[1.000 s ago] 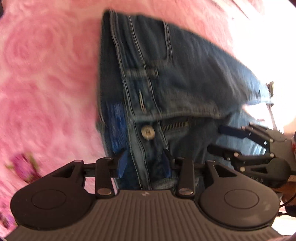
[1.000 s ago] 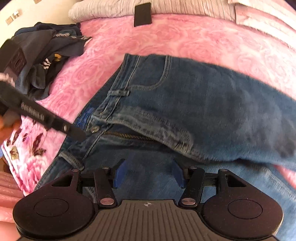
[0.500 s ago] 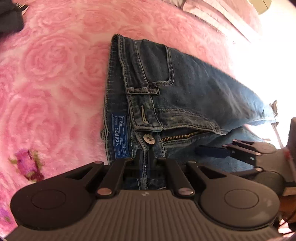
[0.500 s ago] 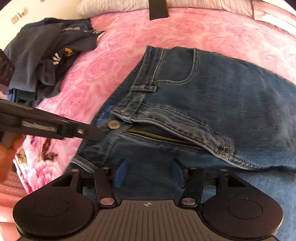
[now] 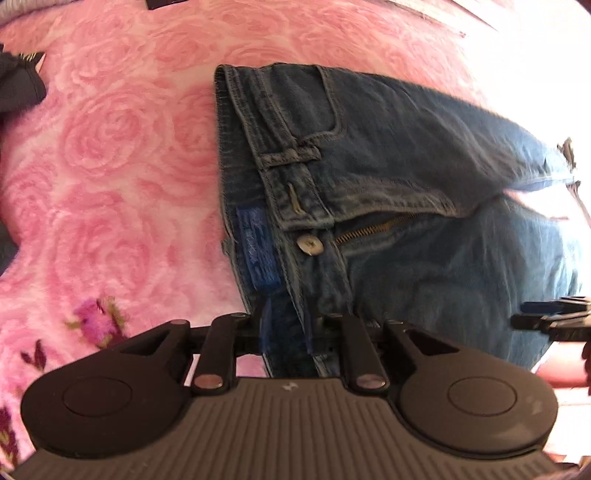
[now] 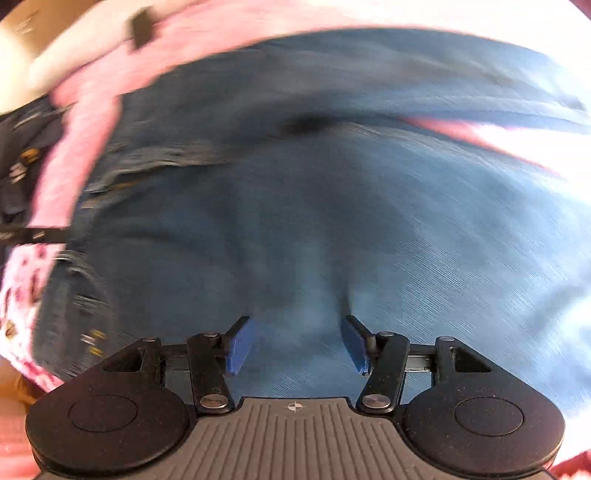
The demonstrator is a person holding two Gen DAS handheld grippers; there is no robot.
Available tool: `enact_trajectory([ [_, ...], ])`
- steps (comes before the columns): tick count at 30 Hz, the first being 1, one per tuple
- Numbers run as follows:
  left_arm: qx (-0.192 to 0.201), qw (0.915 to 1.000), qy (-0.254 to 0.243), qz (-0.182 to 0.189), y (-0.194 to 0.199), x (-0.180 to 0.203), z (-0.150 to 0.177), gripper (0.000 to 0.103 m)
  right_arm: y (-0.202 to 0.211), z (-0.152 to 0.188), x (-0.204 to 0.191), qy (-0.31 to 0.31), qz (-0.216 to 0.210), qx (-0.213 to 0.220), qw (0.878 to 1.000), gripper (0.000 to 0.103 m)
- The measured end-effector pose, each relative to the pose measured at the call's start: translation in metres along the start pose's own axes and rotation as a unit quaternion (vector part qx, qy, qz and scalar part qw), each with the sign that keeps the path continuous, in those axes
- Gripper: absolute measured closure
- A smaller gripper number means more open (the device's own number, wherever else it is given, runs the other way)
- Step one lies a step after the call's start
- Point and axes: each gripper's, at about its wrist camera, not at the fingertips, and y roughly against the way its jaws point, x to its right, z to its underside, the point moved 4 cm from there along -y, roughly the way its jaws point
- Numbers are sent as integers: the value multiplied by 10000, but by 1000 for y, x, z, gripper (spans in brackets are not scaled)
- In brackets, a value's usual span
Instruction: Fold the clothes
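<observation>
Blue jeans (image 5: 388,177) lie on a pink rose-patterned blanket (image 5: 110,166), waistband to the left, fly open, with a metal button (image 5: 309,244) and a blue label (image 5: 258,254). My left gripper (image 5: 286,328) is shut on the near waistband edge. My right gripper (image 6: 295,343) is open, low over the denim of a leg (image 6: 332,221); this view is motion-blurred. The right gripper's fingertips (image 5: 546,314) show at the right edge of the left wrist view.
A pile of dark clothes (image 5: 18,85) lies at the far left on the blanket, also blurred in the right wrist view (image 6: 18,158). A striped pillow or bedding (image 5: 424,11) lies at the far edge of the bed.
My left gripper closed on the jeans' waistband within the last second. My right gripper has moved fast to the right along the leg, away from the fly.
</observation>
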Motion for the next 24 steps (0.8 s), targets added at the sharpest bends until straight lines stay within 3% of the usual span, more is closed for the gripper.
enact_trajectory([
  [4,-71,9996,-202,-196,10,18,9,87,28,23,52,-693,356,-63,9969,46],
  [8,-92,9984,-360,-433,29,51,16,84,67,43,91,-977,526,9,9938,45],
  [11,2,9982,-329,-509,46,78,20,80,98,53,114,-1100,583,146,9921,33],
  [17,339,9972,-120,-648,76,129,27,72,144,59,156,-1096,515,319,9921,30],
  [24,553,9944,48,-904,105,164,37,64,189,52,189,-841,435,551,9940,30],
])
